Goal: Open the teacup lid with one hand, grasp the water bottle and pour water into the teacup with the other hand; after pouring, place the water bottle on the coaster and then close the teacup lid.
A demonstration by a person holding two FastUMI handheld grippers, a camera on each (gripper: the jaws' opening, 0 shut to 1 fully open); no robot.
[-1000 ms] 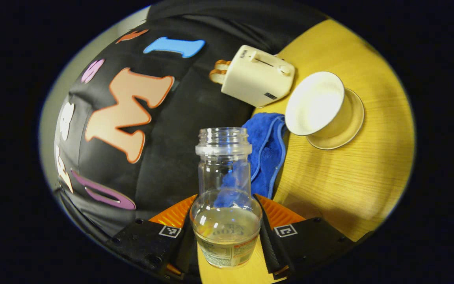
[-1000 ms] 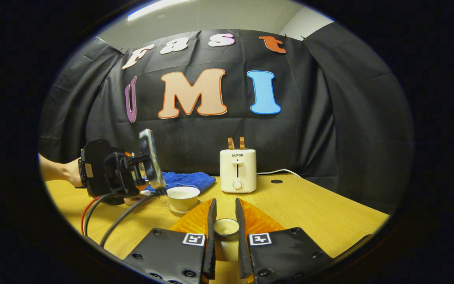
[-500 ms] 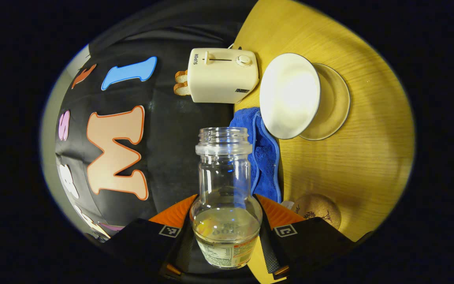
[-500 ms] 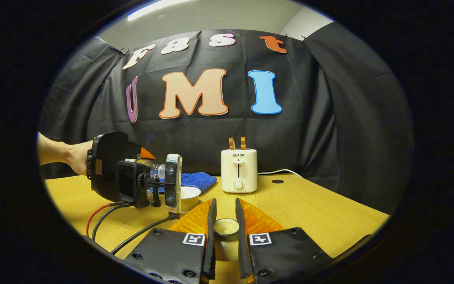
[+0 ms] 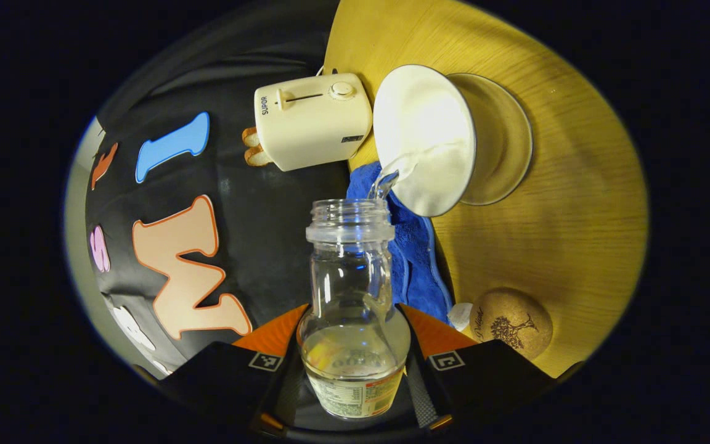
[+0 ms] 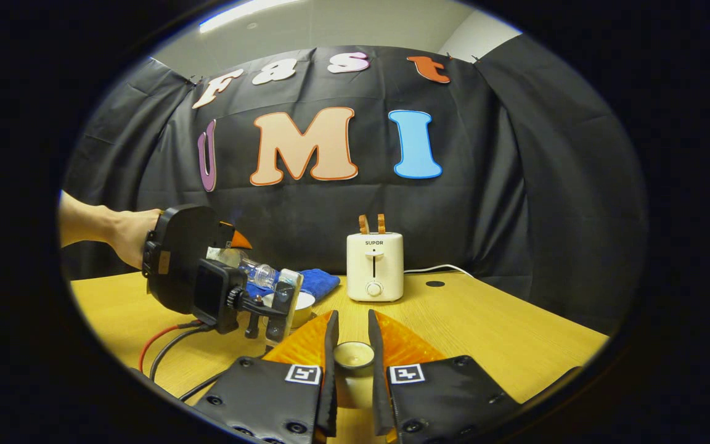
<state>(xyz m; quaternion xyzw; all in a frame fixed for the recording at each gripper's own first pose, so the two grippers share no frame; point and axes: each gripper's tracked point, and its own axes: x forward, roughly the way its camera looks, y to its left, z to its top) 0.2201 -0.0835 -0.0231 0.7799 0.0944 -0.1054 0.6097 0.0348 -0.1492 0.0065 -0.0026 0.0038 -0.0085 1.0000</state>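
Left claw (image 5: 353, 345) clamping tilted water bottle (image 5: 350, 296), stream entering teacup (image 5: 426, 139) — right claw (image 6: 352, 361) pinching lid (image 6: 354, 354), underside hidden.

Black-bodied right tongs (image 6: 352, 354) with ribbed orange fingers (image 6: 399, 340), square black-and-white markers and screws; the black left tongs (image 6: 198, 271) trail red and black cables.

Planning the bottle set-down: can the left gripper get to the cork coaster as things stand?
Probably yes. The cork coaster lies bare on the table, beside the blue cloth, with nothing on it. The left gripper holds the water bottle tipped, water running into the teacup, so pouring must end first.
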